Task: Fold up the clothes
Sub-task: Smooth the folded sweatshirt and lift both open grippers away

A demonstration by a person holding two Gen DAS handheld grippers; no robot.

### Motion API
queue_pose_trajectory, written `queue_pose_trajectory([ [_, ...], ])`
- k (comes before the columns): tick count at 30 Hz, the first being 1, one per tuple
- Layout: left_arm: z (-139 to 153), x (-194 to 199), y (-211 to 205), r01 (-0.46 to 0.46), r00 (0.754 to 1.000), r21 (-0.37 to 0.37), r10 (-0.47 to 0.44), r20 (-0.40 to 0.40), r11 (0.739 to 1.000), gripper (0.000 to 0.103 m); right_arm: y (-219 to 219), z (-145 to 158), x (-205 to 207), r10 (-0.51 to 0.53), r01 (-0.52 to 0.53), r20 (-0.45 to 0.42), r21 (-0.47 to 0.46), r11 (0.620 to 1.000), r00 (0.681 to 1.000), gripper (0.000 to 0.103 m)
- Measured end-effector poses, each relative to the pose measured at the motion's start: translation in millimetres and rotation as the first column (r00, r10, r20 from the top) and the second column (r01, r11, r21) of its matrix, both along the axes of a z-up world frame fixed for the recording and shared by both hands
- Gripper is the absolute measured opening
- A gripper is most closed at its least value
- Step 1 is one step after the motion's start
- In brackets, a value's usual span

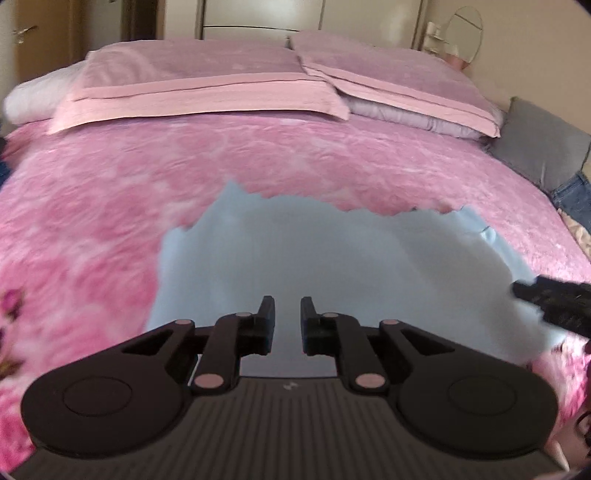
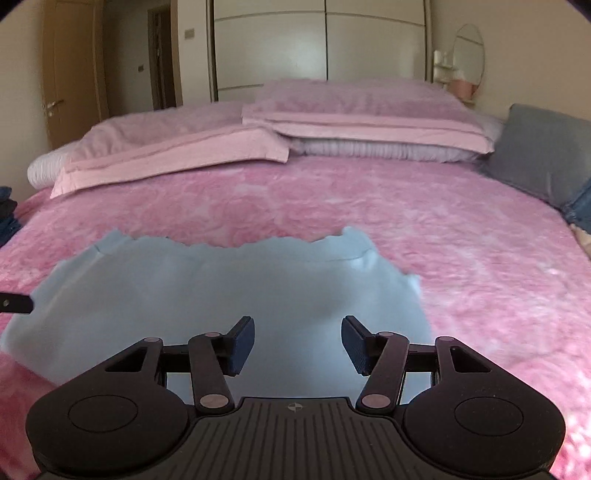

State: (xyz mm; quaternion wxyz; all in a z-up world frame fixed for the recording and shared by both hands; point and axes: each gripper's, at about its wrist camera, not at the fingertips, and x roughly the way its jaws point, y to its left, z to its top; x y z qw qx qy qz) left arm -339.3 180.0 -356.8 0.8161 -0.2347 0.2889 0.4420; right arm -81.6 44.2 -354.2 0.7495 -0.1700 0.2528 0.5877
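Left wrist view: one left gripper (image 1: 287, 321), two fingers (image 1: 266, 321) set a narrow gap apart with nothing between them, poised over the cloth. One pale blue cloth (image 1: 332, 266) lies spread on the bed (image 1: 92, 229), near the foot end, its far edge ragged from blur. One pink floral cover on the bed. Two pink pillows (image 1: 192, 85) at the head, side by side, each lying on a paler pillow beneath. One grey cushion (image 1: 543, 147) at the right edge, one bit of denim (image 1: 572, 195) just beside it. One dark tip of the right gripper (image 1: 550, 302) enters from the right, over the cloth's right edge; contact unclear. One round mirror (image 1: 464, 27) on the far wall.

Right wrist view: one right gripper (image 2: 297, 343), two fingers (image 2: 242, 343) spread wide, empty, above the cloth (image 2: 221, 288). Cloth spans the lower left and centre of the bed (image 2: 461, 258). One dark tip of the left gripper (image 2: 16, 302) at the cloth's left edge. Two pink pillows (image 2: 362, 110), one grey cushion (image 2: 543, 155), one denim piece (image 2: 581, 206). One small stack of dark clothes (image 2: 7, 214) at the left edge. One wardrobe (image 2: 321, 48), one door (image 2: 70, 74), one mirror (image 2: 468, 51).
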Motion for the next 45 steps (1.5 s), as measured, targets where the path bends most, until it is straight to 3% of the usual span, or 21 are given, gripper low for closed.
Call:
queue_pose_trajectory([
  [2, -11, 18, 16, 0.015, 1.0, -0.019, -0.015, 0.005, 1.0, 0.01, 22, -13, 3, 0.025, -0.025, -0.001, -0.032, 0.999, 1.0, 0.057],
  [4, -31, 37, 32, 0.014, 0.998, -0.029, -0.016, -0.058, 0.999, 0.014, 42, -30, 7, 0.041, -0.04, 0.017, -0.072, 0.997, 0.999, 0.057],
  [6, -46, 46, 40, 0.029, 0.994, 0.014, -0.027, -0.104, 0.999, 0.012, 60, -48, 17, 0.034, -0.028, 0.055, -0.103, 0.994, 0.998, 0.057],
  [10, -47, 41, 56, -0.01, 0.998, 0.003, 0.01, -0.065, 1.0, 0.003, 67, -50, 54, -0.004, 0.003, -0.017, -0.063, 0.998, 1.0, 0.057],
  [14, -30, 24, 41, -0.053, 0.997, 0.007, 0.053, -0.05, 0.999, 0.006, 46, -26, 57, -0.065, 0.064, -0.02, -0.031, 0.997, 0.998, 0.056],
  [18, -31, -8, 0, -0.084, 0.995, -0.006, 0.084, -0.054, 0.996, 0.011, -5, -11, 28, 0.008, -0.008, -0.006, 0.017, 1.0, 1.0, 0.056],
  [23, -31, -26, -25, -0.143, 0.986, 0.017, 0.144, -0.086, 0.99, 0.012, -25, -38, 9, 0.01, -0.007, 0.023, -0.103, 0.995, 1.0, 0.056],
  [25, -19, -27, -32, -0.147, 0.986, 0.015, 0.147, -0.077, 0.989, 0.011, -30, -26, 5, -0.016, 0.016, 0.005, -0.093, 0.996, 1.0, 0.056],
  [28, -4, -14, -49, -0.04, 0.999, 0.007, 0.04, 0.008, 0.999, 0.012, -39, -4, -14, 0.056, -0.056, -0.005, -0.008, 0.998, 0.998, 0.056],
  [30, -7, 3, -54, -0.001, 1.0, -0.008, 0.001, 0.012, 1.0, 0.013, -38, 2, -31, 0.135, -0.135, -0.013, 0.018, 0.991, 0.991, 0.056],
  [34, -33, 36, -51, 0.013, 0.999, -0.019, -0.014, -0.049, 1.0, 0.013, -15, -15, -60, 0.215, -0.215, -0.002, -0.009, 0.977, 0.977, 0.056],
  [36, -49, 45, -52, 0.012, 0.996, -0.005, -0.013, -0.089, 1.0, 0.015, -4, -36, -65, 0.204, -0.203, -0.002, -0.086, 0.975, 0.979, 0.056],
  [41, -37, 24, -63, -0.021, 0.996, 0.013, 0.022, -0.091, 1.0, 0.014, -18, -39, -55, 0.164, -0.164, -0.013, -0.057, 0.985, 0.986, 0.056],
  [43, -41, 5, -58, -0.04, 0.996, 0.014, 0.041, -0.079, 0.999, 0.004, -31, -32, -45, 0.124, -0.125, -0.022, -0.039, 0.991, 0.992, 0.056],
  [45, -47, -17, -52, -0.079, 0.996, -0.014, 0.078, -0.047, 0.997, 0.003, -35, -41, -26, 0.08, -0.081, -0.022, -0.066, 0.994, 0.997, 0.056],
])
